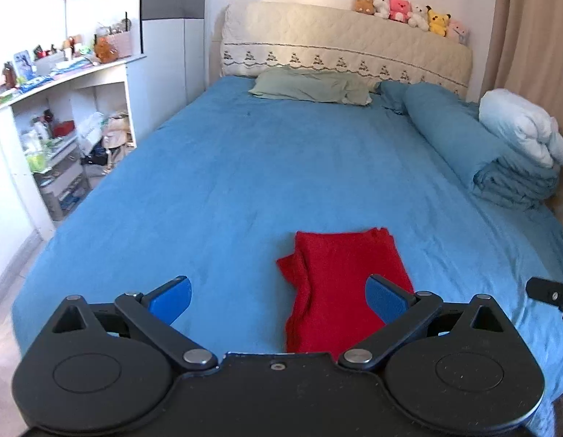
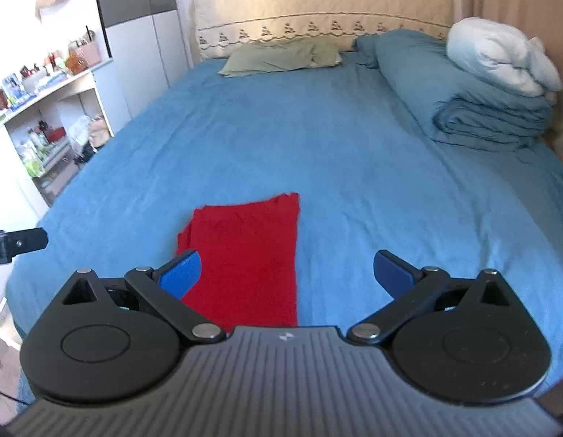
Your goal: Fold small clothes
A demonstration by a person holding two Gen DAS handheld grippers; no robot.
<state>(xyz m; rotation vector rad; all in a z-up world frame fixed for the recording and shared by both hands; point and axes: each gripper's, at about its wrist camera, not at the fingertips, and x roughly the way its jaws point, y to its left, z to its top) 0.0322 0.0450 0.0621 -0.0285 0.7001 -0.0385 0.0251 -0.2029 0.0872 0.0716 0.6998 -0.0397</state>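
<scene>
A folded red garment (image 1: 336, 284) lies flat on the blue bedsheet near the foot of the bed; in the right wrist view the same red garment (image 2: 245, 255) sits low and left of centre. My left gripper (image 1: 278, 298) hangs above the bed, wide open, nothing between its blue pads (image 1: 172, 296). My right gripper (image 2: 287, 273) is also wide open and empty, above the cloth's right side. Each gripper's tip shows at the edge of the other's view: the right gripper (image 1: 551, 293), the left gripper (image 2: 15, 244).
The bed (image 1: 245, 167) fills both views, with a green pillow (image 1: 310, 85) and a padded headboard (image 1: 347, 47) topped by plush toys (image 1: 409, 11). A rolled blue duvet (image 1: 474, 145) and white bedding (image 1: 522, 131) lie on the right. A cluttered white shelf (image 1: 63, 109) stands left.
</scene>
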